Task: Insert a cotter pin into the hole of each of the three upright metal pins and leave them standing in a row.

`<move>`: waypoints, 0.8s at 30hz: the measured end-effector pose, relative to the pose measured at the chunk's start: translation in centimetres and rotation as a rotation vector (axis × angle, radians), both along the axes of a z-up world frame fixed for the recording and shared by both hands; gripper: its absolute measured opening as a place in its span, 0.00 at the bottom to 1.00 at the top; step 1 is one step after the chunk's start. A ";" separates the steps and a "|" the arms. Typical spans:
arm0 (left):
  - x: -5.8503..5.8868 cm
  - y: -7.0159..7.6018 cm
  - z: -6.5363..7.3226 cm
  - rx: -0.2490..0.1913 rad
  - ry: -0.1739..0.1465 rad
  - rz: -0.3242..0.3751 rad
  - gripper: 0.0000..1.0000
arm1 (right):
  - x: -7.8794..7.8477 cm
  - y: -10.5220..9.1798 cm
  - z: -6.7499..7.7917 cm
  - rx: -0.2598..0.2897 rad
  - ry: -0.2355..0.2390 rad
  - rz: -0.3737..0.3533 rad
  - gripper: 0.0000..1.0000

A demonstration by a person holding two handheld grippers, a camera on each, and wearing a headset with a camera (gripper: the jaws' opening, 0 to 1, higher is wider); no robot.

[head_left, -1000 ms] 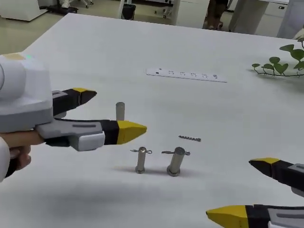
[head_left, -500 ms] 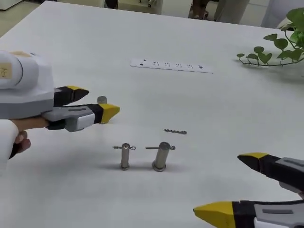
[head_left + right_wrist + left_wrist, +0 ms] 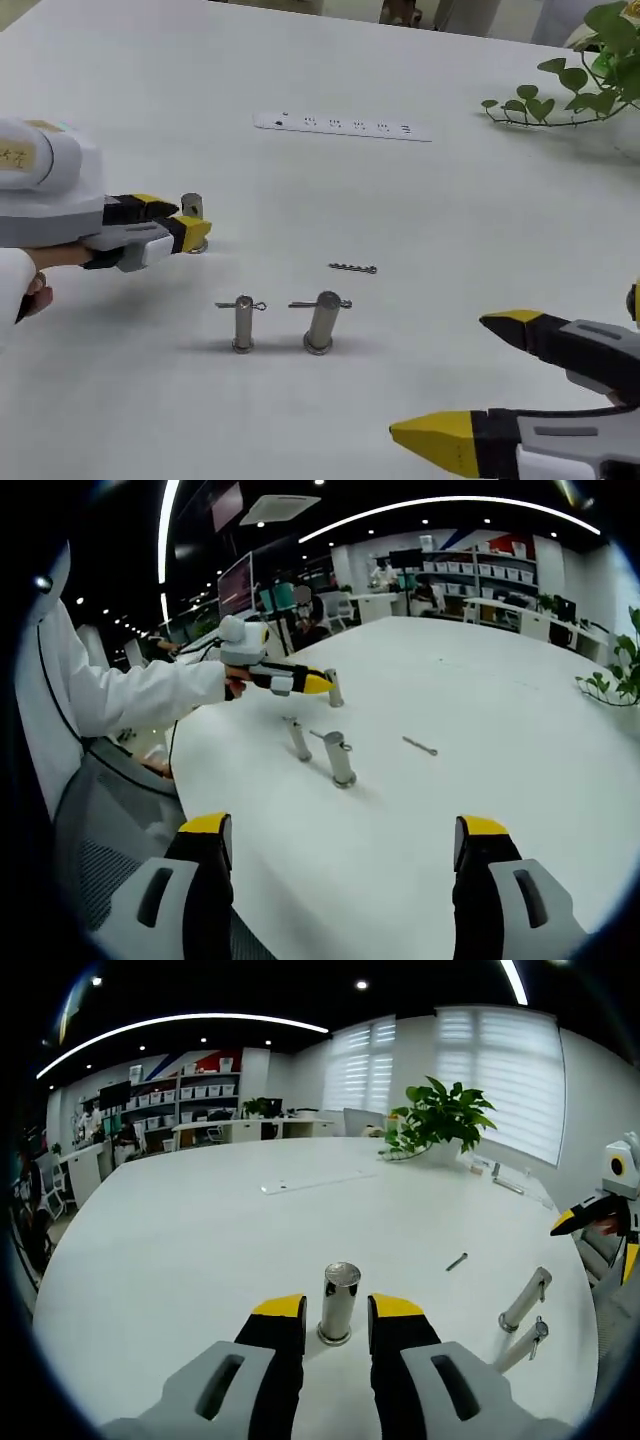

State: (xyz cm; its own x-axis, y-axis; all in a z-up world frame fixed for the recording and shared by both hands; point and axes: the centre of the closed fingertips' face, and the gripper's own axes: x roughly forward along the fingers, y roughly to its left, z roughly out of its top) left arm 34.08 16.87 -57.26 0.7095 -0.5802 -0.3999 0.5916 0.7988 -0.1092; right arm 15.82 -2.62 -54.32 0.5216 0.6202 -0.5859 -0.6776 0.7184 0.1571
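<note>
Three upright metal pins stand on the white table. The bare pin (image 3: 193, 208) (image 3: 338, 1303) stands at the left, between the open jaws of my left gripper (image 3: 172, 222) (image 3: 335, 1310), untouched by them. Two pins (image 3: 243, 322) (image 3: 321, 320) stand side by side in the middle, each with a cotter pin through its top. A loose cotter pin (image 3: 352, 268) (image 3: 456, 1261) (image 3: 419, 745) lies flat behind them. My right gripper (image 3: 470, 385) (image 3: 340, 838) hangs wide open at the lower right, well clear of the pins (image 3: 340, 758).
A white power strip (image 3: 343, 127) lies further back on the table. A leafy potted plant (image 3: 570, 70) sits at the far right. A white-sleeved arm (image 3: 140, 695) holds the left gripper. Bare tabletop (image 3: 450, 230) surrounds the pins.
My left gripper has moved left and back, and its jaws now straddle the bare pin. The head view has shifted. The right gripper has barely moved.
</note>
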 end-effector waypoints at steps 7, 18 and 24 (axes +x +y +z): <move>0.4 -0.3 0.3 -0.041 -0.006 -0.004 0.14 | -0.3 -0.2 -0.1 -0.005 0.005 0.000 0.88; 0.2 -0.9 0.3 0.063 -0.051 -0.063 0.10 | -0.5 -0.1 -0.1 -0.008 0.014 0.006 0.87; 0.3 -0.9 0.4 0.073 -0.025 -0.071 0.09 | -0.4 -0.2 0.0 -0.007 0.013 0.006 0.87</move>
